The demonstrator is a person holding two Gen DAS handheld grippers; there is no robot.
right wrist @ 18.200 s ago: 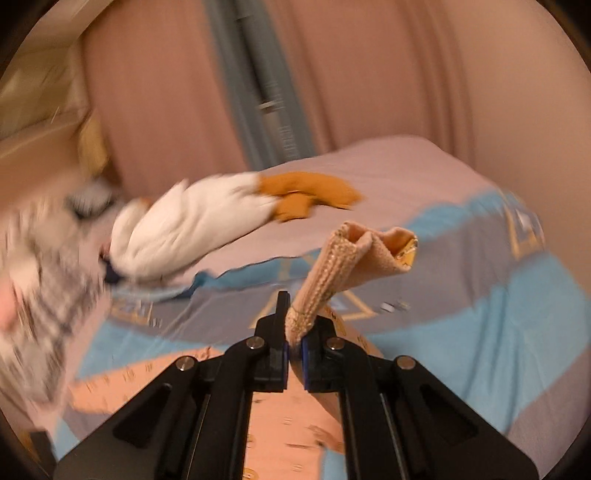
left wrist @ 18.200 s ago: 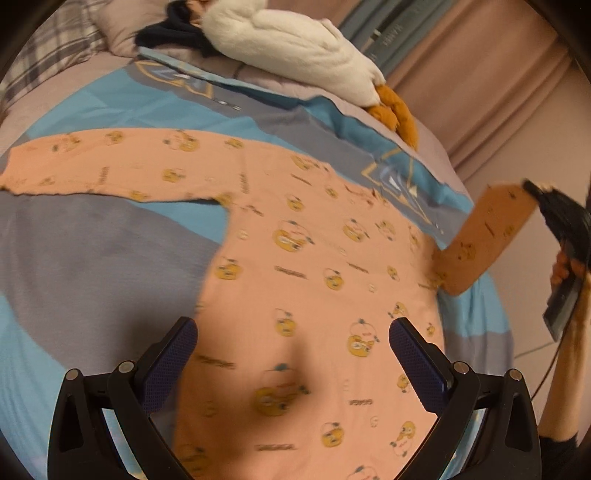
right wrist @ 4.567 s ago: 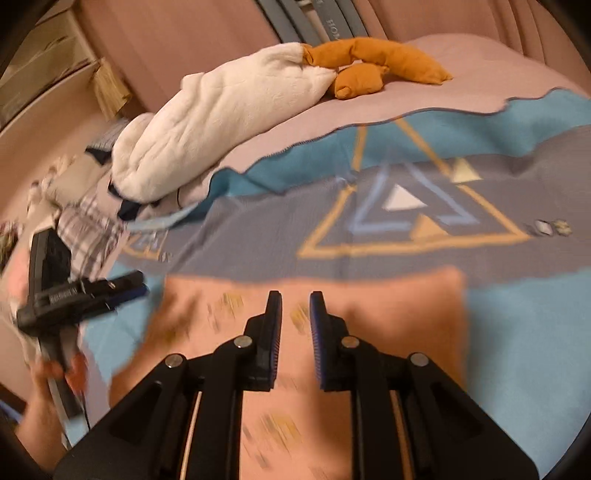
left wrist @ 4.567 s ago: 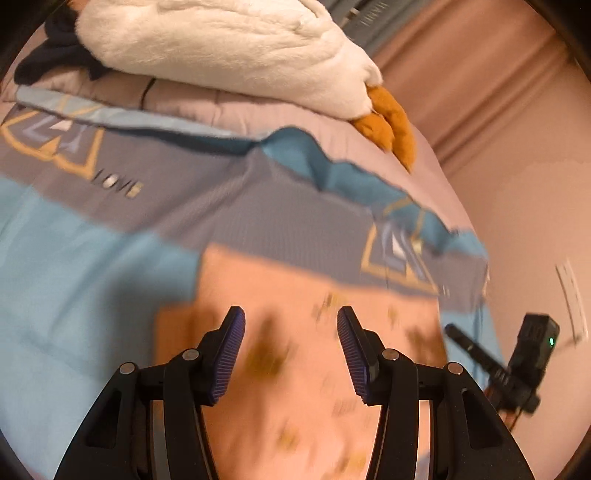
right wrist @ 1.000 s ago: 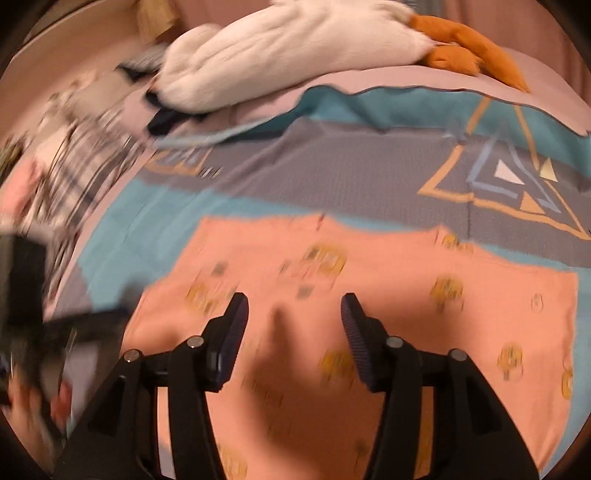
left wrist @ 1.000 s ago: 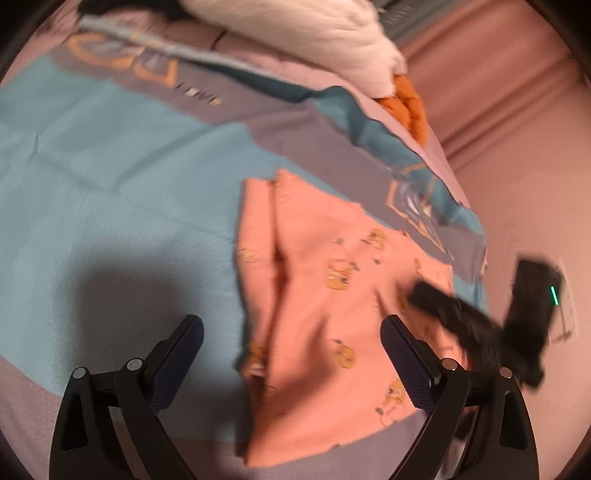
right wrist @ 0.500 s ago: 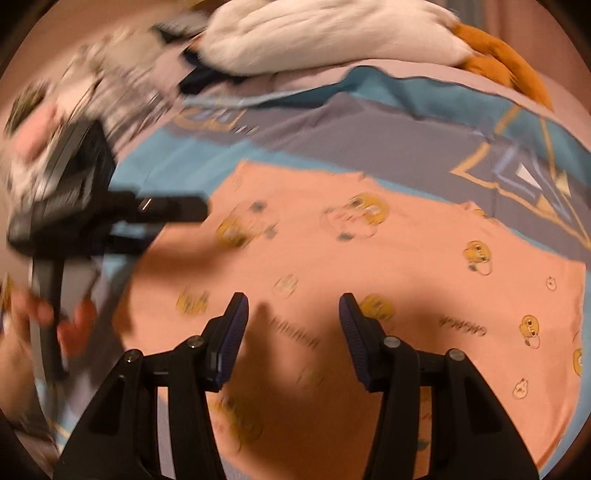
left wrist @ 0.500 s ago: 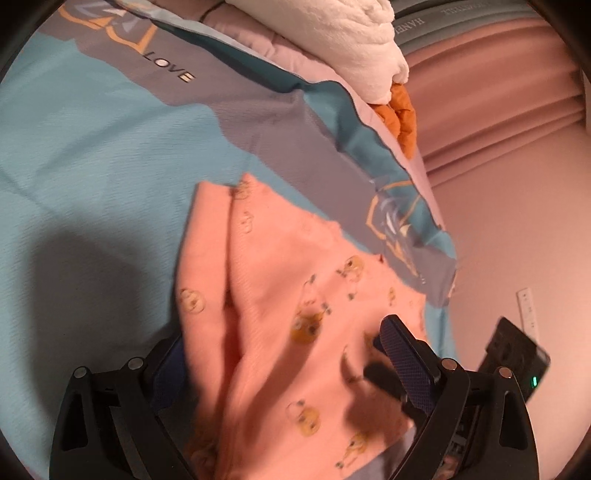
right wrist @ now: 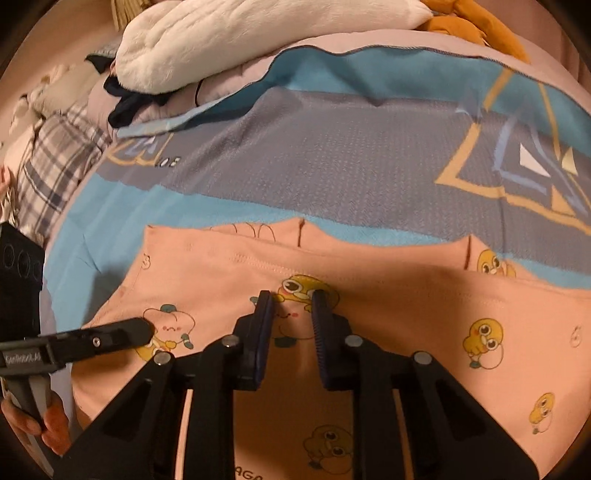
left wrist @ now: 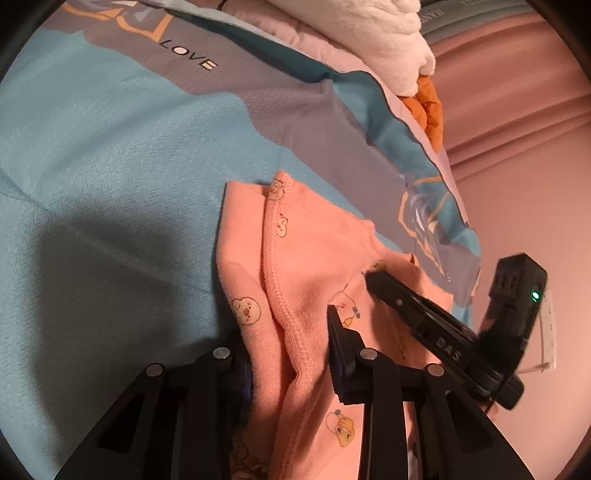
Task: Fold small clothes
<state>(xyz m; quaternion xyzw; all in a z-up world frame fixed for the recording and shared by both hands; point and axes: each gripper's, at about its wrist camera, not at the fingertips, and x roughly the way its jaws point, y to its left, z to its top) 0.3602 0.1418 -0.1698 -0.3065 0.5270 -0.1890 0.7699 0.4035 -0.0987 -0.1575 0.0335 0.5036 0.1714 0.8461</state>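
A folded peach garment (right wrist: 388, 295) printed with cartoon chicks is spread on the blue and grey bedspread (right wrist: 332, 155) of the bed. A bunched, stitched edge of the garment (left wrist: 295, 295) is straddled by the left claw (left wrist: 288, 354), its jaws close against the fabric, though a firm clamp cannot be confirmed. The right claw (right wrist: 291, 306) is pressed onto the garment with its jaws slightly apart, and a white plush toy (right wrist: 258, 33) is seen at the bed's far end.

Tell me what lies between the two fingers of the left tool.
A raised fold of the orange shirt, stitched hem included, sits between the left tool fingers in the left wrist view.
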